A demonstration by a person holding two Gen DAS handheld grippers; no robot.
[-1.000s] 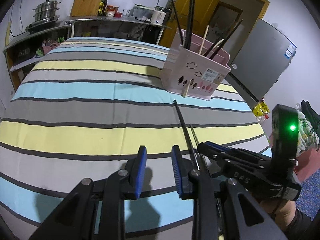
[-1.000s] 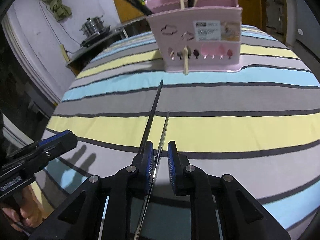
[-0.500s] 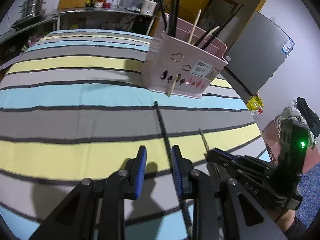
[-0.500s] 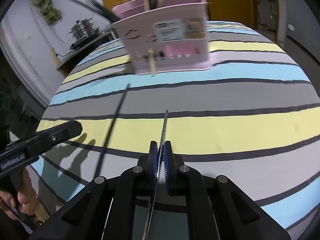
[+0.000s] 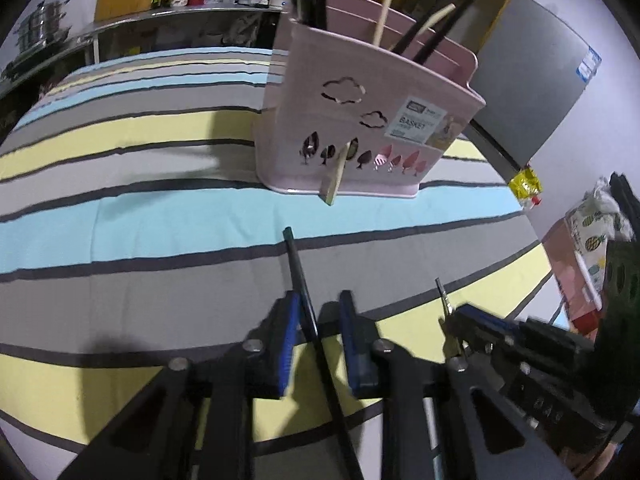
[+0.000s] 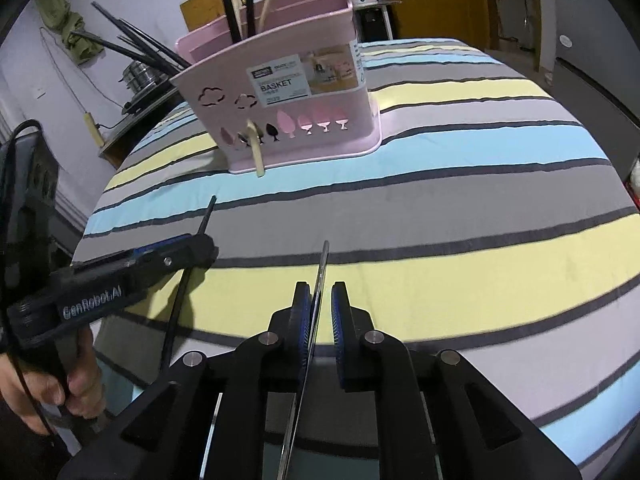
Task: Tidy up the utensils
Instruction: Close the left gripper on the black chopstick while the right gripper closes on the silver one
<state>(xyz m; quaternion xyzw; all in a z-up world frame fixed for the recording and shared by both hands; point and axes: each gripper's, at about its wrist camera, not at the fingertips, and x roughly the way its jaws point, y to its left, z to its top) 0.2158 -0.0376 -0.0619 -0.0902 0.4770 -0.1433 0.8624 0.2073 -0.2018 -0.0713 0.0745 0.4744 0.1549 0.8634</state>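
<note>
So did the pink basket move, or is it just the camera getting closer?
Cannot tell for sure, but it looks still: the pink basket sits on the same blue stripe of the cloth as before, only bigger in view.

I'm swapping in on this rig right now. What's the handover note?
Left gripper: jaws have just been closing around the black chopstick; a gap shows, grip not firm.
Right gripper: narrow around the metal chopstick; one pad touches it, grip uncertain.
Pink basket stands ahead on the striped cloth, already holding chopsticks; a wooden one pokes out through its front cutout.
Left: both chopsticks into the basket.
</note>
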